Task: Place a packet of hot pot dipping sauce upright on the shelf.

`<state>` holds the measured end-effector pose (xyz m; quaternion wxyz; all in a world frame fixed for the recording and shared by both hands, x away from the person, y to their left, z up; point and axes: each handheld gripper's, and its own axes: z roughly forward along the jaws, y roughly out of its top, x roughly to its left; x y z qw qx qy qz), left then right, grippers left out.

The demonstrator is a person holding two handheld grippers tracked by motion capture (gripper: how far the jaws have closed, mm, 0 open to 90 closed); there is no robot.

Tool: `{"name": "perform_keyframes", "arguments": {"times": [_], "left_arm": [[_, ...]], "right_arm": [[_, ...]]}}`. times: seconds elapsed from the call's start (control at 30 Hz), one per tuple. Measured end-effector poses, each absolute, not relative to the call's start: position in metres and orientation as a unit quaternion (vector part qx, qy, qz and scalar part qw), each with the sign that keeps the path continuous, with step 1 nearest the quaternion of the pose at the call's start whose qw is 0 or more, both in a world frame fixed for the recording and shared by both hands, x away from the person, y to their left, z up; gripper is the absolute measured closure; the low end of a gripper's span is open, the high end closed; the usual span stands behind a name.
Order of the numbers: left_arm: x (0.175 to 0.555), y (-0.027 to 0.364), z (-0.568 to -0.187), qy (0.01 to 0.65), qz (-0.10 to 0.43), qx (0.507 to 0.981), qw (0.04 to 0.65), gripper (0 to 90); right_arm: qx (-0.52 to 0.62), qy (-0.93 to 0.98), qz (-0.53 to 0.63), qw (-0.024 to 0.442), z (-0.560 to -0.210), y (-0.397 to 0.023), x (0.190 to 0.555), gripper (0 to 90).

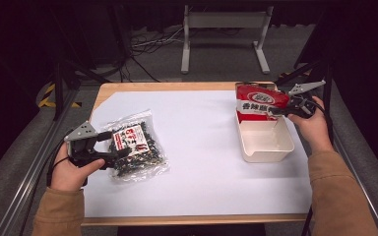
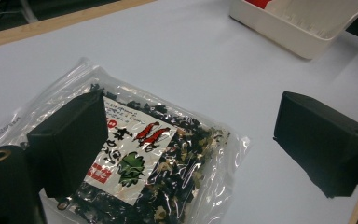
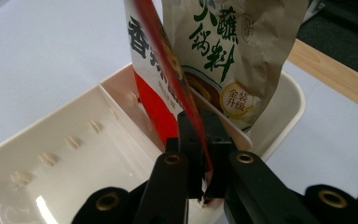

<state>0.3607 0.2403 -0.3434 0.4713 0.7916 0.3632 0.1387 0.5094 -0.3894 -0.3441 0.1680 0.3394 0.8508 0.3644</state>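
A clear bag of dark dried bits with a red-and-white label [image 1: 137,147] [image 2: 144,163] lies flat on the white sheet at the left. My left gripper [image 1: 120,145] [image 2: 191,116] hovers open over it, one jaw above the bag's label side and the other out over the bare sheet. At the far right a red packet [image 1: 258,103] [image 3: 149,74] stands upright in the far end of a white bin [image 1: 250,156] [image 3: 51,126]. My right gripper [image 1: 277,112] [image 3: 200,122] is shut on that packet's thin edge. A brown paper packet [image 3: 233,46] stands just behind the red one.
The bin's near compartment holds nothing, and the bin [image 2: 303,39] also shows far off in the left gripper view. The wooden table edge [image 1: 177,86] frames the white sheet [image 1: 202,162]. A white metal stand [image 1: 224,22] and cables sit on the floor beyond.
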Motion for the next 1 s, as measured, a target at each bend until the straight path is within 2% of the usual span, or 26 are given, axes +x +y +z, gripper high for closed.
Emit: {"name": "perform_keyframes", "arguments": {"times": [0.13, 0.3, 0.5, 0.77, 1.0], "left_arm": [[0.362, 0.243, -0.345, 0.372, 0.141, 0.788, 0.47, 6.9], [0.364, 0.246, -0.348, 0.389, 0.139, 0.781, 0.469, 4.7], [0.366, 0.249, -0.348, 0.388, 0.138, 0.781, 0.47, 4.6], [0.367, 0.257, -0.348, 0.387, 0.153, 0.785, 0.458, 5.6], [0.368, 0.264, -0.348, 0.39, 0.159, 0.783, 0.458, 6.3]], "right_arm": [[0.339, 0.85, 0.363, 0.175, -0.343, -0.389, 0.506, 78.9], [0.344, 0.841, 0.367, 0.201, -0.337, -0.389, 0.499, 58.7], [0.347, 0.832, 0.371, 0.225, -0.33, -0.39, 0.485, 45.2], [0.361, 0.821, 0.369, 0.246, -0.319, -0.39, 0.461, 35.0], [0.377, 0.812, 0.374, 0.244, -0.316, -0.391, 0.441, 32.7]]}}
